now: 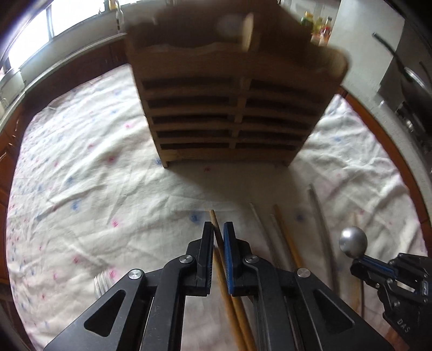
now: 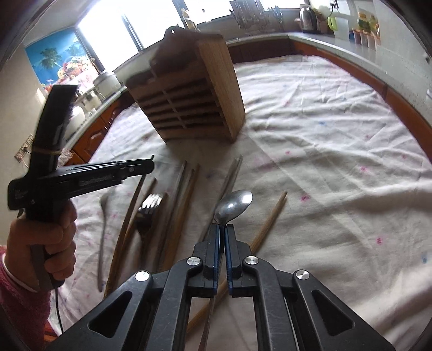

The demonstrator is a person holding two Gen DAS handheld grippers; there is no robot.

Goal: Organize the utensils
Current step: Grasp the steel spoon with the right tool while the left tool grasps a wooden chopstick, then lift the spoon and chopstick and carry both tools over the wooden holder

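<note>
left gripper (image 1: 218, 237): matte black linkage arms, round silver pivot screws, triangular cut-outs, blue ribbed pad on one finger. right gripper (image 2: 222, 237): same build, blue pads, white "das" lettering on its side. left hand (image 2: 47, 237): bare skin, pink knitted sleeve (image 2: 19, 305), black cable below the grip.

A wrinkled floral cloth (image 2: 324, 151) covers the table; a kettle (image 2: 307, 14) stands on the counter.

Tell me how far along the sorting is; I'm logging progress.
Barely begun: only something pale shows in the rack top. In hand: the left gripper straddles a chopstick; the right gripper holds a spoon. Left: fork and remaining chopsticks on the cloth.
</note>
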